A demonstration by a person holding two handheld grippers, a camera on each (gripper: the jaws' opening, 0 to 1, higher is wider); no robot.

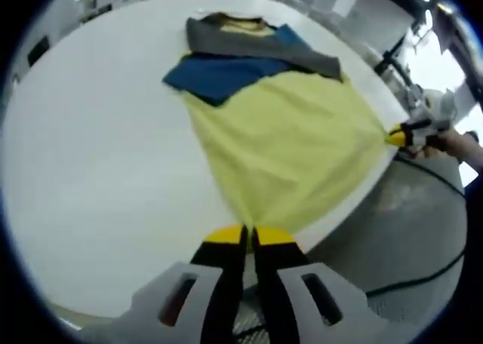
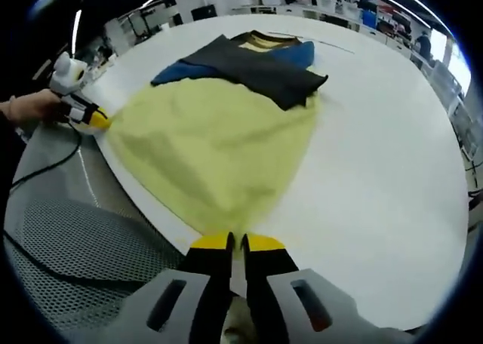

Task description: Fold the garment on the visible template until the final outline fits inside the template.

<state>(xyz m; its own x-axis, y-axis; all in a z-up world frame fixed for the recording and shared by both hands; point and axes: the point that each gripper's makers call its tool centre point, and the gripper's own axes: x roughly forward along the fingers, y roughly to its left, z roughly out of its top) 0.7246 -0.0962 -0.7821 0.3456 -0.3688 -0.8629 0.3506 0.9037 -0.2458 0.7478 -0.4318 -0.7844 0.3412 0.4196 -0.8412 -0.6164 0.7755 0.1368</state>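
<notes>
Left gripper view: my left gripper [image 1: 248, 234] is pinching one bottom corner of the yellow shirt [image 1: 290, 144], its jaws closed on the fabric at the near edge of the white table [image 1: 90, 163]. Across the hem, the right gripper [image 1: 398, 137] is clamping the other corner. In the right gripper view I am seeing the same from the opposite side: right gripper [image 2: 238, 242] closed on cloth, left gripper [image 2: 96, 118] holding the far corner. The shirt [image 2: 219, 144] is lying stretched between them on the table [image 2: 377, 170], with its blue and grey upper part bunched at the far end. I am judging the folding as barely started; I cannot make out any template.
</notes>
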